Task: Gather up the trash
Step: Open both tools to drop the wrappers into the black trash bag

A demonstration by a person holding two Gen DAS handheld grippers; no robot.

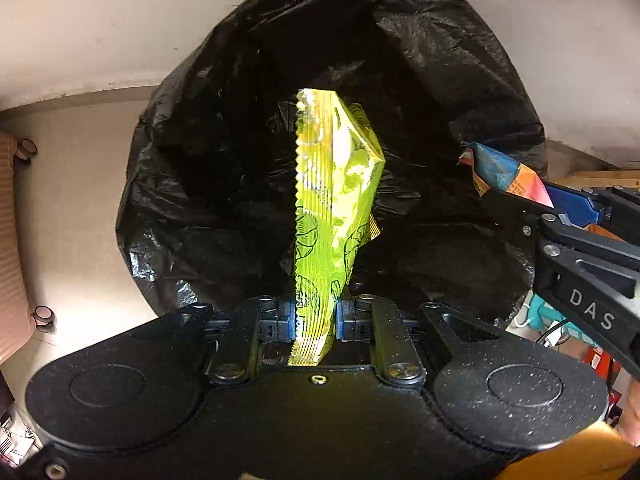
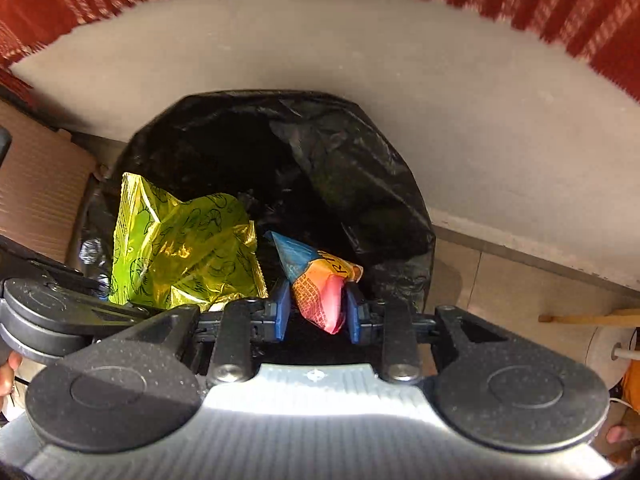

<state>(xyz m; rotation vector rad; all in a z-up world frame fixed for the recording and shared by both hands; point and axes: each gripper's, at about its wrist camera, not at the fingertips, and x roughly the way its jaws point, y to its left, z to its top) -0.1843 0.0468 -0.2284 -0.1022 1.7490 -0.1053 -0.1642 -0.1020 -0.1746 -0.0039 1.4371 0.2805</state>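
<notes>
Left tongs (image 1: 316, 316) clamping yellow-green wrapper (image 1: 336, 200); right tongs (image 2: 318, 312) loosely around orange-blue wrapper (image 2: 320, 280).

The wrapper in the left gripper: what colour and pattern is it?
The wrapper is bright yellow-green with dark line drawings; clearest in the right wrist view.

The letters "DAS" stand in white on the black body of the right gripper (image 1: 514, 200), at four o'clock in the left wrist view. The print on the orange and blue wrapper (image 2: 320, 280) cannot be read whole.
</notes>
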